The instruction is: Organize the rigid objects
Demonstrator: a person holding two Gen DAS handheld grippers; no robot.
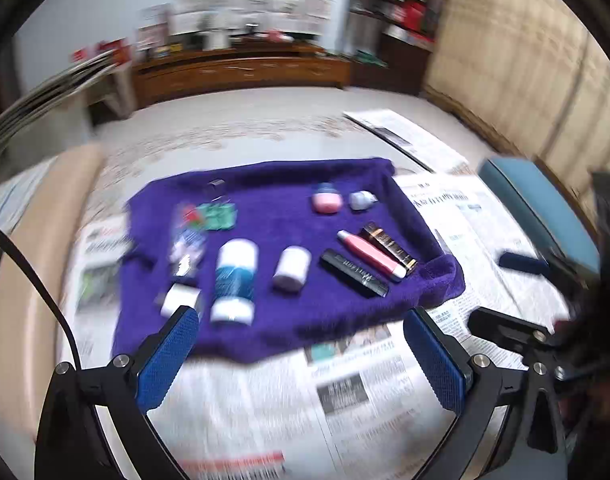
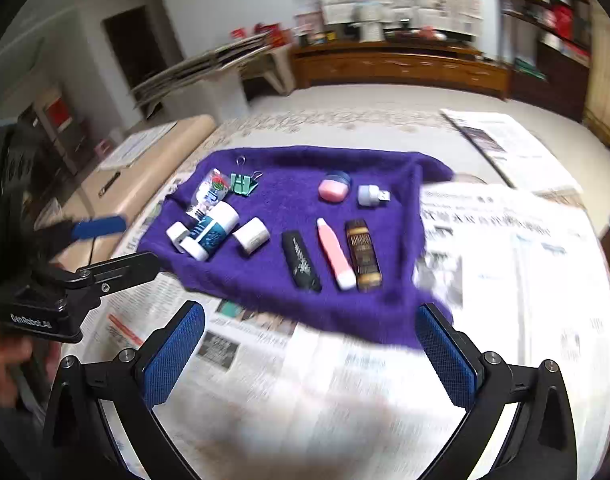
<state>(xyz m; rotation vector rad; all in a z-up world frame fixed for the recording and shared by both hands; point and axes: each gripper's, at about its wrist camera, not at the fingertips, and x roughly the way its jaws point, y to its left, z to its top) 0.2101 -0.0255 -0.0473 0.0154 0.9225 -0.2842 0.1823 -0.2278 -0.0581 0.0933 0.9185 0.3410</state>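
- The left gripper (image 1: 301,354) and the right gripper (image 2: 311,354) both hovered over newspaper (image 2: 305,392) with their blue pads spread wide and nothing between them, each short of the near edge of a purple towel (image 2: 289,200).
- The rigid objects lay ahead of both grippers on that towel, in loose groups. On the right side a black tube (image 2: 301,261), a pink tube (image 2: 336,254) and a brown-gold tube (image 2: 363,256) lay side by side, long axes running roughly away from the cameras.
- At the left a blue-and-white bottle (image 2: 211,236) lay on its side on a slant, with a clear small bottle (image 2: 209,196) touching its far end, a white cap (image 2: 177,234) just beside it and a white jar (image 2: 252,235) to its right.
- Farther back sat a green binder clip (image 2: 244,182), a pink case (image 2: 334,188) and a small white plug (image 2: 371,195).
- By the look of it, the right gripper was nearer the three tubes and the left gripper nearer the bottle cluster (image 1: 233,280).
- Such grouping would fit things already sorted or a spread awaiting sorting; the frames did not settle which.
- Motion blur smeared the left view, so labels and the clear bottle (image 1: 187,240) there were hard to read; no bin or tray showed.
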